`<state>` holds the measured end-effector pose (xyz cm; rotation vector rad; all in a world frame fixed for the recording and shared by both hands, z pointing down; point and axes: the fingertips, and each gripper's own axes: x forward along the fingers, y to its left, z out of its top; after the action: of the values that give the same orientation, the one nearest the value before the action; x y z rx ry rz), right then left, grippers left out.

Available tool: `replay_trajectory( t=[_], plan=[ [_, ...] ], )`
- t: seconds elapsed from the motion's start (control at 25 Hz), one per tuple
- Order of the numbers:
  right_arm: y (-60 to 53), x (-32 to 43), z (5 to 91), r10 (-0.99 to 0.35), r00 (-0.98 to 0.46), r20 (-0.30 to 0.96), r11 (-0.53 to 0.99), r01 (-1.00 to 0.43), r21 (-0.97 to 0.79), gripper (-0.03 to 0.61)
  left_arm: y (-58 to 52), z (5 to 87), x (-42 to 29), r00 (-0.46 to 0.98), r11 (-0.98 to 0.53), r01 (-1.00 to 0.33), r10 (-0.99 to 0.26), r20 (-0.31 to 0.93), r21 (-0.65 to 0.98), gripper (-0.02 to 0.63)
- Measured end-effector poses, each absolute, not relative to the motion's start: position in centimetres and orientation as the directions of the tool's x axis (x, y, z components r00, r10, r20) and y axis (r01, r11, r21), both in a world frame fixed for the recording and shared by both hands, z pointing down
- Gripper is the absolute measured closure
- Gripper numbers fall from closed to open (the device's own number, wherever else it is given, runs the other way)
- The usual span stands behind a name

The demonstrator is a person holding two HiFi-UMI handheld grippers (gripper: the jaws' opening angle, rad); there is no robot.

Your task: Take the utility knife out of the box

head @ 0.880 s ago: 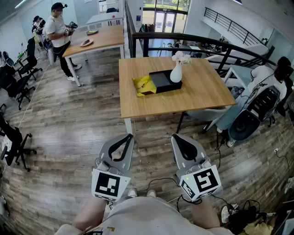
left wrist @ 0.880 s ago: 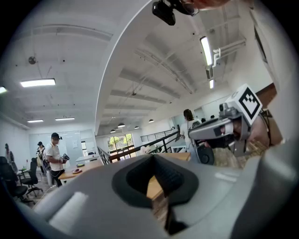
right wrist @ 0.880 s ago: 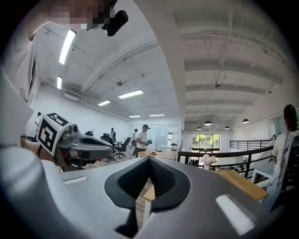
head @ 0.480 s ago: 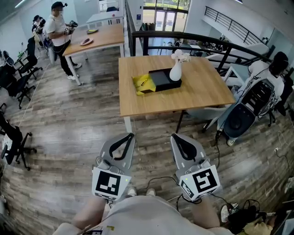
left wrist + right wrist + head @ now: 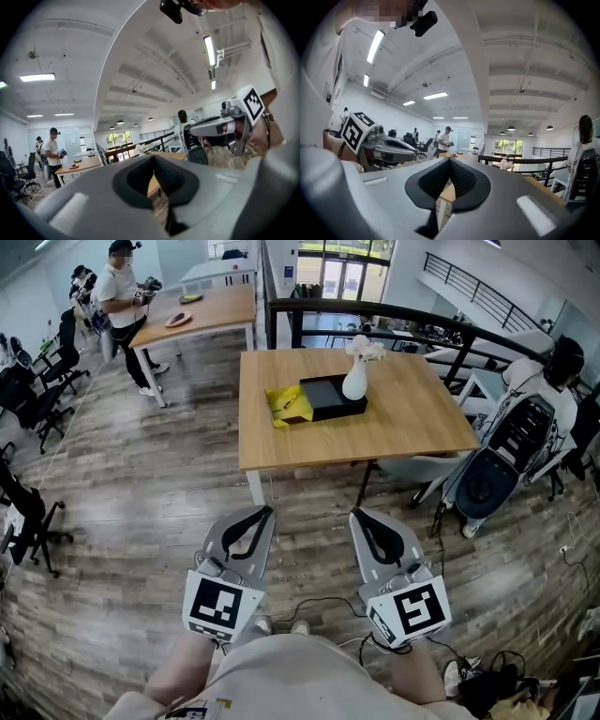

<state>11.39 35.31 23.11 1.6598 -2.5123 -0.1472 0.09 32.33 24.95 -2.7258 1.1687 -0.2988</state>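
The box (image 5: 330, 396) sits well ahead of you on the wooden table (image 5: 412, 432), far beyond both sets of jaws. It is a shallow black box lying open, with a yellow flap (image 5: 281, 411) spread at its left side. A white vase (image 5: 354, 381) stands at its right end, in it or just behind it; the head view does not settle which. A slim thing (image 5: 292, 403) lies on the yellow flap, too small for you to tell whether it is the utility knife. You hold your left gripper (image 5: 259, 513) and your right gripper (image 5: 360, 517) low over the plank floor (image 5: 141, 502). They are side by side and apart from each other, both pointing toward the table's near edge and neither reaching it. In the left gripper view the two jaws meet at their tips with nothing between them, and only a bit of table and floor shows through the hollow behind the tips. In the right gripper view the jaws are likewise pressed together and empty, with a table corner seen through the hollow. Neither gripper touches anything. A cable (image 5: 319, 604) trails on the floor by your feet. A person (image 5: 120, 292) stands at another table (image 5: 202, 315) far to the left, and another person (image 5: 544, 381) is off to the right of your table.
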Motion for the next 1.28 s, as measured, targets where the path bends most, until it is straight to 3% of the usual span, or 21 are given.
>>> replay_trajectory(
  t=[0.6, 1.12, 1.28],
  plan=[
    [34.4, 14.2, 25.3, -0.907, -0.418, 0.061, 0.422, -0.899, 0.114, 0.578, 33.3, 23.9, 2.7, 0.64, -0.639, -0.738, -0.765, 0.076, -0.218, 0.612],
    [28.1, 13.2, 27.6, -0.9, -0.432, 0.057, 0.435, -0.893, 0.116, 0.578, 26.4, 26.1, 1.9, 0.627, -0.62, -0.756, -0.778, 0.04, -0.209, 0.612],
    [24.3, 12.9, 28.5, -0.91, -0.407, 0.076, 0.414, -0.898, 0.146, 0.578, 22.6, 26.4, 1.1, 0.639, -0.635, -0.76, -0.769, 0.015, -0.141, 0.612]
  ],
)
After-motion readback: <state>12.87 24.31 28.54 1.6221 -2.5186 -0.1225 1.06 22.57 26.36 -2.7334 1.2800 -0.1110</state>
